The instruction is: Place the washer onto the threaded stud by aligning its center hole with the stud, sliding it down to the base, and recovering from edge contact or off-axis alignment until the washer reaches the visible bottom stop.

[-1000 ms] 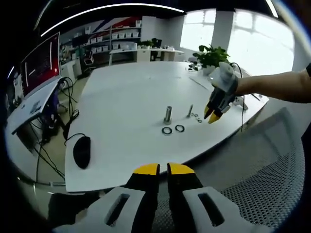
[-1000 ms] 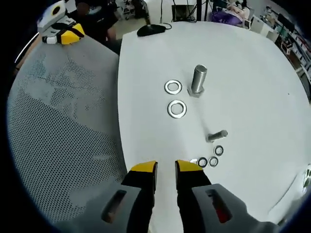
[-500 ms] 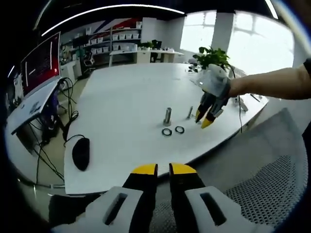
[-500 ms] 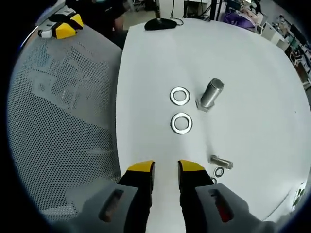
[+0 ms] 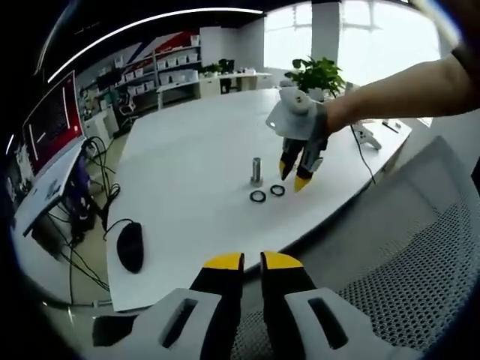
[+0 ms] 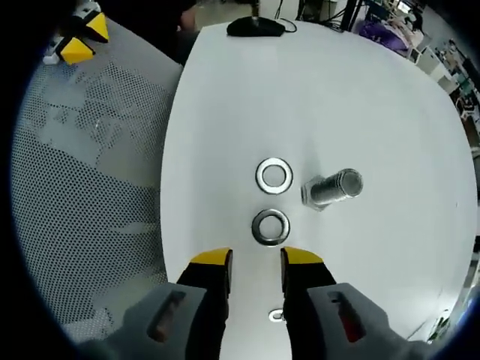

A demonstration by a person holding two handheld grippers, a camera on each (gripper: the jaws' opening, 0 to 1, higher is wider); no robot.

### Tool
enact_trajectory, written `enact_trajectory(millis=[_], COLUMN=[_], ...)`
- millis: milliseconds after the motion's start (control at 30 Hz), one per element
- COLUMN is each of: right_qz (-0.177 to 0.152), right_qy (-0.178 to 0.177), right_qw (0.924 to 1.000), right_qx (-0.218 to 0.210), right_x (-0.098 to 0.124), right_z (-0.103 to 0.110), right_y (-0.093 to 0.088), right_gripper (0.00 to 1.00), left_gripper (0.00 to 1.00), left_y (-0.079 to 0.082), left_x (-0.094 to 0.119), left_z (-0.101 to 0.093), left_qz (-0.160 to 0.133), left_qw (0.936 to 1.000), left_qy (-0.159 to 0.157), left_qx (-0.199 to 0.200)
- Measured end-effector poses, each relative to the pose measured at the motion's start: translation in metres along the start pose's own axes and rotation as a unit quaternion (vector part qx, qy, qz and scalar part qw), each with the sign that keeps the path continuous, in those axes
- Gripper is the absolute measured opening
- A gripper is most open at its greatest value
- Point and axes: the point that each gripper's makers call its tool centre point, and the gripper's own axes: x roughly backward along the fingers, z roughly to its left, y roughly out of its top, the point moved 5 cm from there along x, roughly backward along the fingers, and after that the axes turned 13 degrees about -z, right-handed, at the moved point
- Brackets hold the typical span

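Right tool [image 6: 255,259]: jaws slightly apart, nothing between them, hovering just above the near washer [image 6: 270,226].
Left tool [image 5: 251,260]: tips nearly closed, empty, back over the mesh chair [image 5: 405,277].
Washers: second washer [image 6: 274,175] beside the stud [image 6: 333,187] on the white worktop [image 6: 360,105].
Room: open worktop beyond the stud; worktop edge near the washers.

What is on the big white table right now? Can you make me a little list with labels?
surface: white table
stud: large threaded stud standing on its head, nothing on it yet
washers: two large washers lying flat beside the stud; a small one between the right jaws' bases
right gripper: open, over the nearer large washer
left gripper: open, off the table over a mesh chair
other: black mouse at the far edge
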Motion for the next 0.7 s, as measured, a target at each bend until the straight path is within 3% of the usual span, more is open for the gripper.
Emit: enact_trajectory(millis=[433, 700], right_qz=[0.019, 0.03], right_qy=[-0.002, -0.004], right_qw=[0.9996, 0.9991], right_qx=[0.019, 0.031], right_x=[-0.013, -0.017], right_z=[-0.01, -0.013], right_y=[0.007, 0.008], right_gripper=[0.36, 0.34], left_gripper=[0.04, 0.04], left_y=[-0.001, -0.001], left_x=[-0.001, -0.001], left_z=[-0.001, -0.001], left_qz=[0.008, 0.005], left_qw=[0.9999, 0.9999], left_qy=[-0.005, -0.008], left_qx=[0.008, 0.005])
